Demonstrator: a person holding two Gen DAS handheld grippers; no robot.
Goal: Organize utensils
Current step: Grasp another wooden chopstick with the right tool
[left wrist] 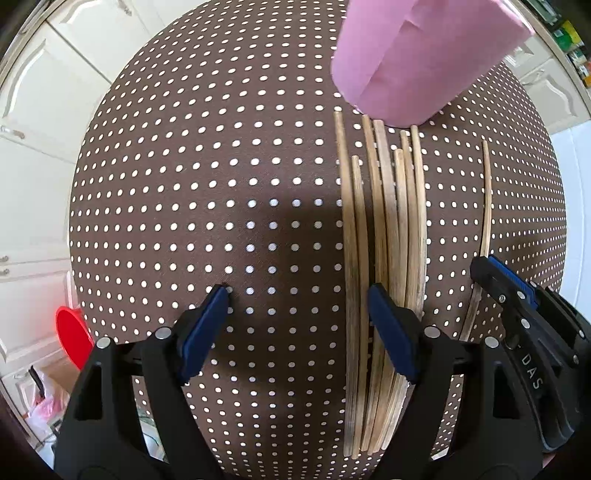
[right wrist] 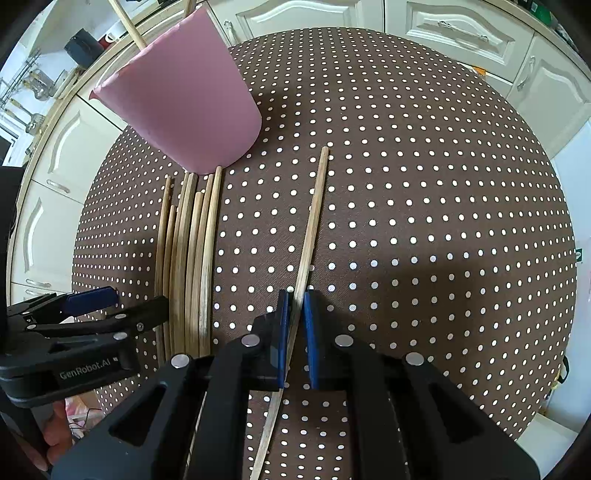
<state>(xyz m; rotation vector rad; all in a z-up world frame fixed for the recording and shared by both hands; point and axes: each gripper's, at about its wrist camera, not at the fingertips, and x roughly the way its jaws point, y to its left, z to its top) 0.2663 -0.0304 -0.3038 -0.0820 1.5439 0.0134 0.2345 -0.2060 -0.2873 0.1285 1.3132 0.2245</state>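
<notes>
The right gripper (right wrist: 294, 299) pinches one chopstick (right wrist: 314, 218); lift it level, then tip it into the pink cup (right wrist: 184, 107), while the left gripper (left wrist: 299, 321) waits open and empty

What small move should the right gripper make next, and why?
Probably lift the single bamboo chopstick off the dotted brown tablecloth toward the pink cup: the right gripper is shut on it, apart from the bundle.

A home kitchen: cream panelled cabinets (right wrist: 461, 33) surround a polka-dot tablecloth (right wrist: 406, 184).
</notes>
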